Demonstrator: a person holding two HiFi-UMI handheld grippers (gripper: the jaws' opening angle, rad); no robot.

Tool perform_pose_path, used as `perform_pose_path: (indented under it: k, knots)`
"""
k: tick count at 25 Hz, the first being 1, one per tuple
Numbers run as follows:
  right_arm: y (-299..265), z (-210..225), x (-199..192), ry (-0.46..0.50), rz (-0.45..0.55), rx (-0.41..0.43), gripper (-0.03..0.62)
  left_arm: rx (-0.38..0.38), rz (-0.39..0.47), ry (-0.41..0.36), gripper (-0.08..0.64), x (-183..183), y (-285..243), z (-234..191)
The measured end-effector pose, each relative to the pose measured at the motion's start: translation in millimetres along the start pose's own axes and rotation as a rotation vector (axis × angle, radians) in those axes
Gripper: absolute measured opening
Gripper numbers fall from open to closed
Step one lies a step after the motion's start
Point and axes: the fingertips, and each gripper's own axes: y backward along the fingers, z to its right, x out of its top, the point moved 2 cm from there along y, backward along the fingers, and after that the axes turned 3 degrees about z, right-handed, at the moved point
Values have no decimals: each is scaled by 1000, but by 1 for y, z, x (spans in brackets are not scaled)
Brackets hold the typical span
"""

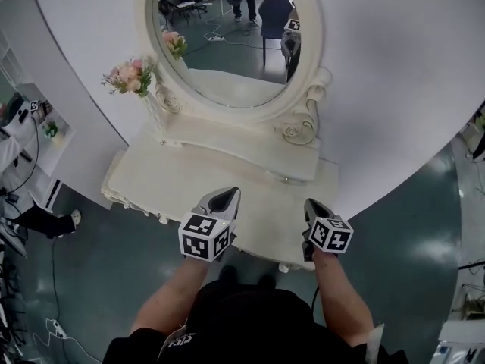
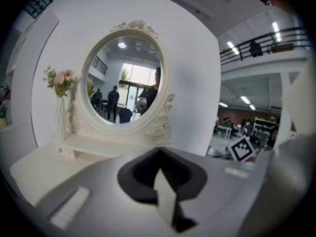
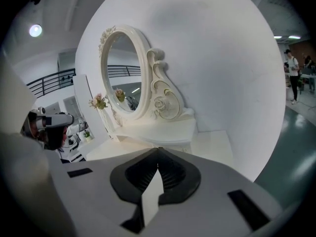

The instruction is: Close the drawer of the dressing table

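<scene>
The white dressing table [image 1: 170,179] stands against a curved white wall, with an oval mirror [image 1: 227,36] and a raised shelf [image 1: 250,146] under it. Its front edge and any drawer front there lie hidden beneath my hands. My left gripper [image 1: 225,196] hovers over the table's front, jaws pressed together with nothing between them. My right gripper [image 1: 312,206] hangs beside it over the front right corner, also shut and empty. In the left gripper view the left gripper [image 2: 159,150] points at the mirror [image 2: 123,80]. In the right gripper view the right gripper [image 3: 158,150] points along the tabletop [image 3: 212,144].
A vase of pink flowers [image 1: 131,74] stands at the table's back left. A white shelf unit [image 1: 47,131] and a person's leg [image 1: 34,220] are at the left, with cables on the teal floor [image 1: 402,241]. The white wall [image 1: 394,82] curves round behind.
</scene>
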Motion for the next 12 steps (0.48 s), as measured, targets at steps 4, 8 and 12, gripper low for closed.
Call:
perform_pose_path:
  k: [4,8,12]
  knots:
    - [12,-13,14,-8,39,-7,-5,-22,25,-23,9,19,5,-11]
    - [17,-32,31,41,73,0,-5,-32,35,-42,9,34,10,-30]
    - [19,-52,46,85,95,32,-5,-31,43,-38,9,40,8,-46]
